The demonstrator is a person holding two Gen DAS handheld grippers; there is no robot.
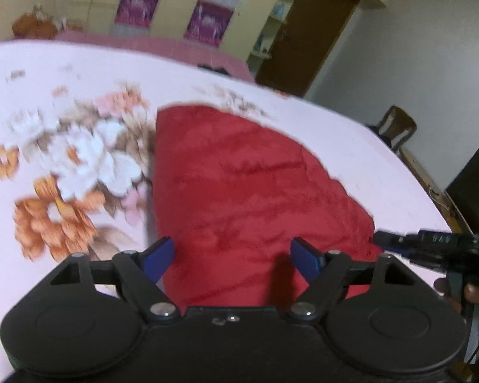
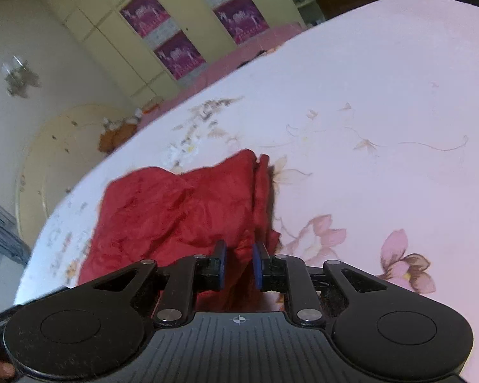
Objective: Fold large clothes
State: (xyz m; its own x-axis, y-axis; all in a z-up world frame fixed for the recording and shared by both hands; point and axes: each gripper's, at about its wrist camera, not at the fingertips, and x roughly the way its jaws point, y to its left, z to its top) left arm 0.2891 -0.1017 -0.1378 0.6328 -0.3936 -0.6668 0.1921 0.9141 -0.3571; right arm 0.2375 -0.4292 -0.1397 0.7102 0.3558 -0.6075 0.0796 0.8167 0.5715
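Presently, seen from the left wrist, the left gripper point(image 1: 231, 257) stands over the near part of a red garment point(image 1: 239, 191). Its two blue pads point(image 1: 159, 257) are spread well apart and press on nothing; the red cloth lies below and between them, not pinched. The garment lies folded on a bed covered by a pale pink floral sheet point(image 1: 64, 159), with large white and orange printed flowers just beside the cloth's left edge. At the right edge of this view the right gripper point(image 1: 380, 239) reaches in from the side, its tip at the garment's near right corner, and part of a hand point(image 1: 475, 293) shows behind it. Beyond the bed stand a cream wardrobe point(image 1: 175, 6) with magenta panels, a brown door point(image 1: 309, 32) and a wooden chair point(image 1: 396, 127) by the white wall.

From the right wrist, the right gripper point(image 2: 238, 263) has its blue pads point(image 2: 220, 265) drawn close together with a bunch of the red garment point(image 2: 182, 210) clamped between them. The cloth here is rumpled and lies in layers, with a raised fold along its right side. It rests on the same floral sheet point(image 2: 383, 111), towards the left of the bed. This view is tilted. The wardrobe point(image 2: 143, 41) and a curved cream headboard point(image 2: 54, 159) appear behind.
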